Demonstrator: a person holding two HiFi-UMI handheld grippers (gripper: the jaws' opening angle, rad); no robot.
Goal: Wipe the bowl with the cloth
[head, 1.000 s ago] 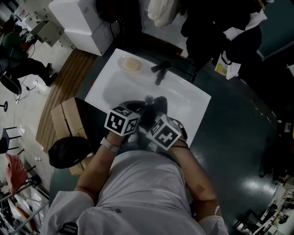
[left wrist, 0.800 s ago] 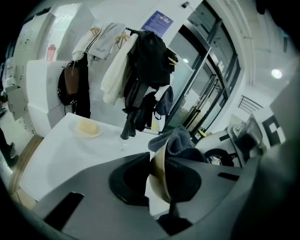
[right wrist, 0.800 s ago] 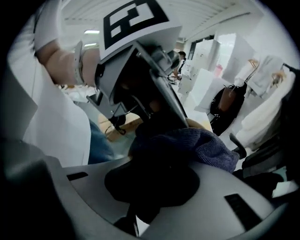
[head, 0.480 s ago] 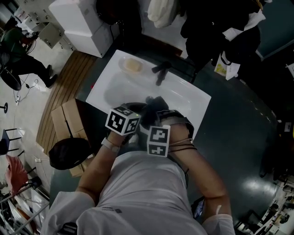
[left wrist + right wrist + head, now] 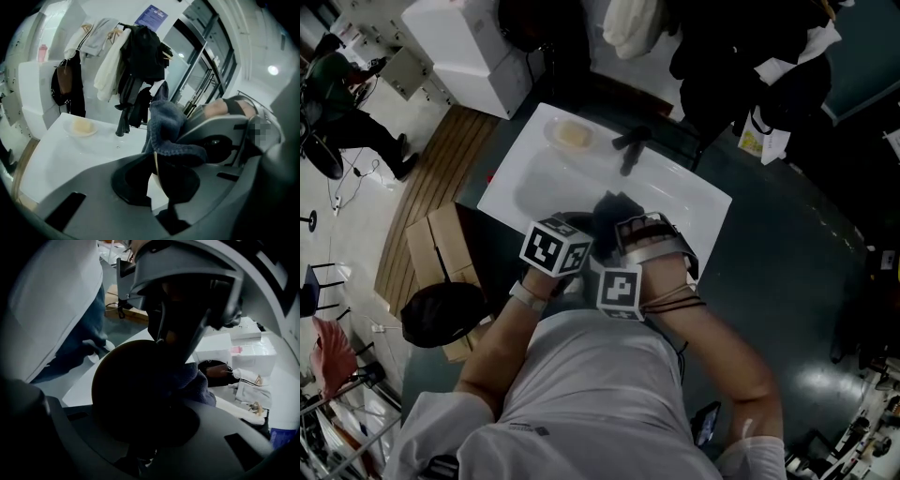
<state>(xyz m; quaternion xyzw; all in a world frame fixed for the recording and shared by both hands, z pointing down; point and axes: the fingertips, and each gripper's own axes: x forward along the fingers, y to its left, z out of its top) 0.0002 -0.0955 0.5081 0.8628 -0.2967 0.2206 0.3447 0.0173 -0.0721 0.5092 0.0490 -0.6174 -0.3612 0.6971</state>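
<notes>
The left claw [image 5: 157, 187] is kept almost where it was a second ago. It is closed on the rim of the dark bowl [image 5: 183, 180], which is held on edge above the near side of the white table [image 5: 675, 202].

The change lies further right. Over the last second the right claw's marker cube [image 5: 619, 291] has been turned from a diamond tilt to square-on and drawn back toward the body. The blue cloth [image 5: 171, 129] has been brought up over the bowl's top edge. The right claw [image 5: 161, 425] is clamped on that cloth, which is pressed against the bowl. A wiping stroke is judged to be under way rather than finished.

In the head view little beyond the cubes and a dark bundle can be made out. The bowl's thin pale rim, with the cloth draped over it, is shown by the left gripper view. The bowl's round face, with cloth bunched at its right, is shown only by the right gripper view.
</notes>
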